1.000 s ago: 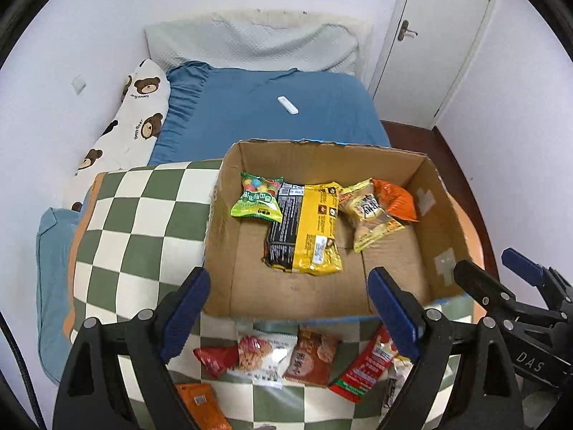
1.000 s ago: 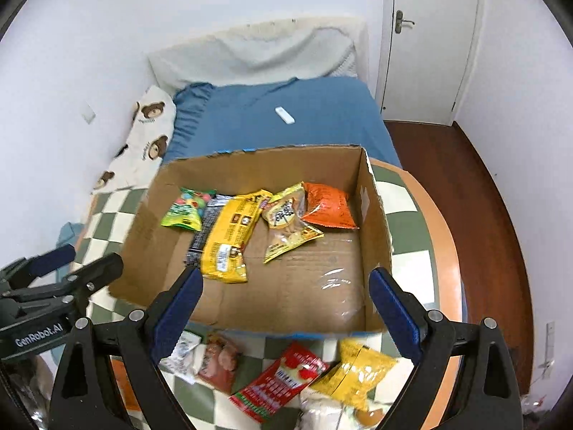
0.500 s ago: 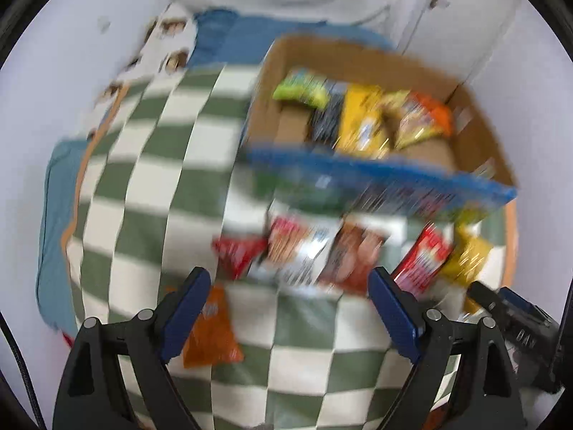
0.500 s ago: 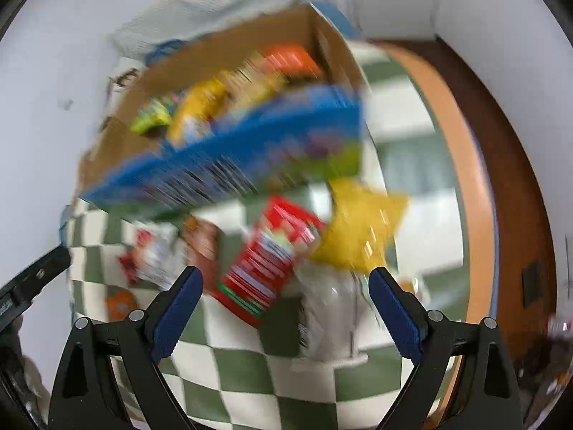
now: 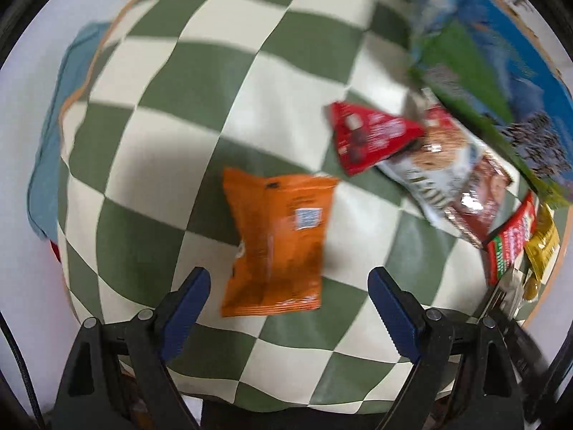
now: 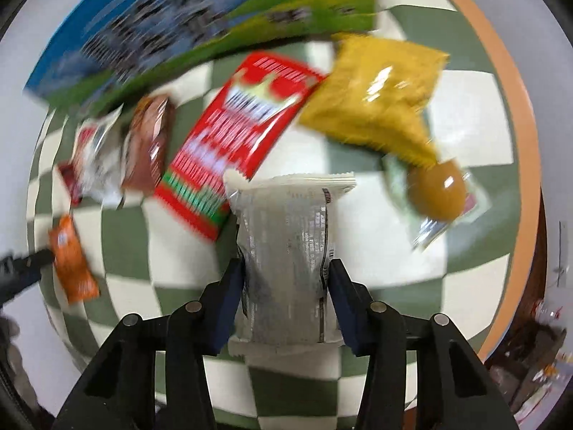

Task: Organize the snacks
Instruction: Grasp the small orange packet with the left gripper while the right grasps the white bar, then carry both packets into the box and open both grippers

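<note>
Right gripper (image 6: 286, 286): jaws narrowed onto the white packet (image 6: 288, 247), blue pads pressing both of its long sides.
White packet: lies lengthwise between the pads on the checked cloth (image 6: 376, 322), near side of the box (image 6: 200, 28).
Left gripper (image 5: 286, 308): jaws spread wide, nothing between them.
Orange bag (image 5: 275, 240): flat on the cloth, its near end between the left fingers (image 5: 186, 304), well short of the box.
Red packet (image 6: 240, 125): just beyond the white packet, its far end close to the box.
Yellow bag (image 6: 383, 93): right of the red packet, near the box corner.
Egg pack (image 6: 437, 193): nearer than the yellow bag, overlapped by its tip.
Brown packet (image 6: 147, 147): left of the red one, just before the box.
Box: farthest, blue and green printed side blurred.
</note>
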Motion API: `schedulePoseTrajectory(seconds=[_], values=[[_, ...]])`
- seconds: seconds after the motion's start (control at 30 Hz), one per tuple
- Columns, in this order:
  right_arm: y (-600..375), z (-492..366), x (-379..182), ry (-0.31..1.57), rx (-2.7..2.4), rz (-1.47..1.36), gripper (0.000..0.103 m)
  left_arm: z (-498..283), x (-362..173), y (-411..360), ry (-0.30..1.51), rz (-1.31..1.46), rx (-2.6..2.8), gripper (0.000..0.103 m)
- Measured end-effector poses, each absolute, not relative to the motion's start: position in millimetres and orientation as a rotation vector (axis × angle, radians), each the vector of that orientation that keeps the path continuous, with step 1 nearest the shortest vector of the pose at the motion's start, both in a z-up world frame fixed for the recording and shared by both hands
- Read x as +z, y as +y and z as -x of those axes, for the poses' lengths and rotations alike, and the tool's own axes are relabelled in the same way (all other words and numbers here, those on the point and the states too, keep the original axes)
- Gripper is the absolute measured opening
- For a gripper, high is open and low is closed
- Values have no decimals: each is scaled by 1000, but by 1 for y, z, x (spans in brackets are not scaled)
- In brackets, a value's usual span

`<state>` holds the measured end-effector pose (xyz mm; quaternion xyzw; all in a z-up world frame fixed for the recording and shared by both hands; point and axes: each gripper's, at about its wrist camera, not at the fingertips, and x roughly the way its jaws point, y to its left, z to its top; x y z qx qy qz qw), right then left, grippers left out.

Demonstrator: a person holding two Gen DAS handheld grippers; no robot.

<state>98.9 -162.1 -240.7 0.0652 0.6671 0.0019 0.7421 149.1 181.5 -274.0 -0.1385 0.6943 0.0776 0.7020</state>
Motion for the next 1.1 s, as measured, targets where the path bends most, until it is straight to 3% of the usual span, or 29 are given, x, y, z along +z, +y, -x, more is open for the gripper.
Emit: schedulePoseTrajectory(seconds=[0.23, 0.27, 0.37, 0.67, 1.1], values=[[-142, -87, -255, 1490, 26, -102, 54, -162, -323, 176, 1635, 246, 170, 90], [-142, -87, -256, 1493, 25, -101, 57, -161, -326, 172, 1623, 224, 170, 86], [-144, -80, -261, 1504, 29, -130, 59, -156, -322, 156, 1588, 174, 134, 59], [-140, -42, -270, 1512, 68, -132, 57, -126, -321, 57, 1615, 29, -104, 57], [-120, -46, -291, 1551, 62, -102, 61, -127, -335, 45, 1635, -1, -96, 59]])
